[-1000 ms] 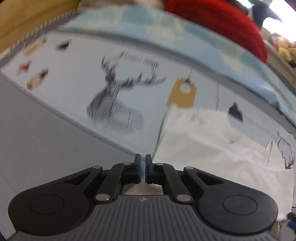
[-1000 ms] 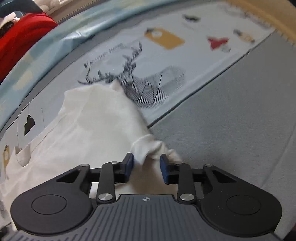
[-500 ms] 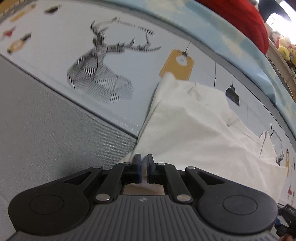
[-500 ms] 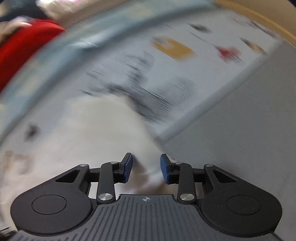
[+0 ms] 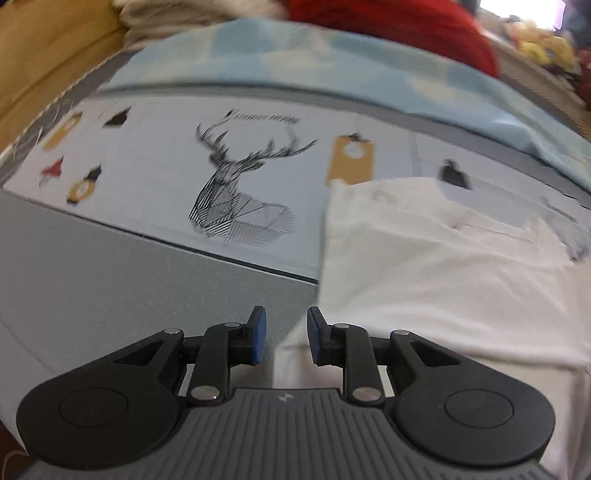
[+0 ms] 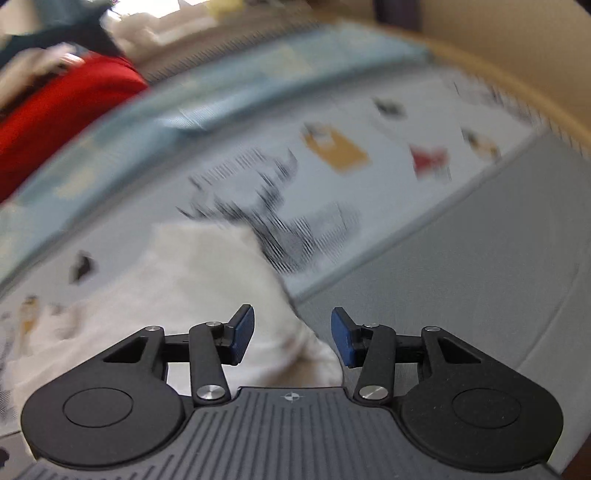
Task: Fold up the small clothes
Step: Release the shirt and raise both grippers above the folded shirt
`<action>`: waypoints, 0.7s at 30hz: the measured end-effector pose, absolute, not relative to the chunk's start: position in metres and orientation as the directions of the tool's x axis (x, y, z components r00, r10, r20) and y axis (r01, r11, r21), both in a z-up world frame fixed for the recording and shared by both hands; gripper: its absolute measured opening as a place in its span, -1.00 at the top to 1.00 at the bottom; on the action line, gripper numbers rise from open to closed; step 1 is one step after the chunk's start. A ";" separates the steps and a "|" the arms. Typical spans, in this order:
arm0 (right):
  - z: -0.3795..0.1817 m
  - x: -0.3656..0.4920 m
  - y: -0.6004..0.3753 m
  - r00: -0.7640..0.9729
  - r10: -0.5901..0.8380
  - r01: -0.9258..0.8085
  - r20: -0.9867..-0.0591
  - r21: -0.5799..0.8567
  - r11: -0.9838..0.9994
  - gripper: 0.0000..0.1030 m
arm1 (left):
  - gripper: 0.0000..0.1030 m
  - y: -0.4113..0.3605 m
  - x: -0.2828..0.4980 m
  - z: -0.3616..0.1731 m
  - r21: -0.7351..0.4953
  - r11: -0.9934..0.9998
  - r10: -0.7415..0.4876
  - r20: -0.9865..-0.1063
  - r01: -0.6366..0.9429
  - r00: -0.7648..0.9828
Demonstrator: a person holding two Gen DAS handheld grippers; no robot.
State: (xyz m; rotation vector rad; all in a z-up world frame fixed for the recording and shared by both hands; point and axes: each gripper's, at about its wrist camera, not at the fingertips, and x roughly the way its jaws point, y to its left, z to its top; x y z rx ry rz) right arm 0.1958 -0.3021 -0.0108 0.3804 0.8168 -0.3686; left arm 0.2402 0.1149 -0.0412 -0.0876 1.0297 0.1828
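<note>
A small white garment (image 5: 424,277) lies flat on the bed, partly over the pale deer-print sheet (image 5: 236,199) and partly over the grey cover (image 5: 110,288). My left gripper (image 5: 282,325) hovers above the garment's left edge. Its jaws are opening, and only bedding and the cloth edge show far below the gap. In the blurred right wrist view the white garment (image 6: 207,280) spreads to the left. My right gripper (image 6: 291,325) hangs over its bunched corner, its jaws opening, the pads clear of the cloth.
A light blue blanket (image 5: 332,62) runs along the far side of the sheet, with a red garment (image 5: 399,26) and other piled clothes behind it. A wooden bed frame (image 5: 44,44) borders the left corner. The grey cover (image 6: 461,277) stretches right of the garment.
The left gripper, shut at the garment's edge before, has opened and drawn up and away. The right gripper has widened and risen, and the bunched white corner between its pads now lies below them.
</note>
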 end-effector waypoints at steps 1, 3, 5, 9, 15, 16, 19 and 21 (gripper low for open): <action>0.004 0.185 -0.300 0.661 -0.159 0.424 -0.734 0.190 0.886 0.07 | 0.48 0.113 0.230 -0.033 0.016 0.984 0.107 -0.847 -0.177 0.520; 0.030 0.158 -0.295 0.723 -0.128 0.354 -0.679 0.205 0.912 0.06 | 0.48 0.107 0.201 -0.016 0.037 0.990 0.109 -0.819 -0.137 0.564; 0.048 0.132 -0.294 0.763 -0.082 0.286 -0.642 0.222 0.932 0.06 | 0.48 0.099 0.173 -0.006 0.060 0.995 0.097 -0.795 -0.082 0.598; 0.052 0.069 -0.294 0.798 -0.023 0.184 -0.602 0.207 0.961 0.05 | 0.48 0.081 0.100 -0.003 0.117 0.993 0.073 -0.760 0.026 0.645; -0.008 0.001 -0.300 0.727 -0.037 0.220 -0.686 0.182 0.958 0.05 | 0.48 0.090 0.026 -0.029 0.035 0.999 0.011 -0.754 0.024 0.656; -0.017 -0.006 -0.301 0.718 -0.041 0.224 -0.695 0.176 0.959 0.05 | 0.48 0.096 0.020 -0.035 0.009 1.000 -0.008 -0.765 0.024 0.644; -0.041 -0.018 -0.309 0.676 -0.086 0.268 -0.732 0.135 0.954 0.05 | 0.48 0.122 0.011 -0.050 -0.096 0.995 -0.056 -0.806 -0.036 0.590; -0.051 -0.022 -0.319 0.655 -0.083 0.304 -0.751 0.162 0.939 0.05 | 0.48 0.135 0.010 -0.061 -0.131 0.990 -0.082 -0.823 -0.049 0.561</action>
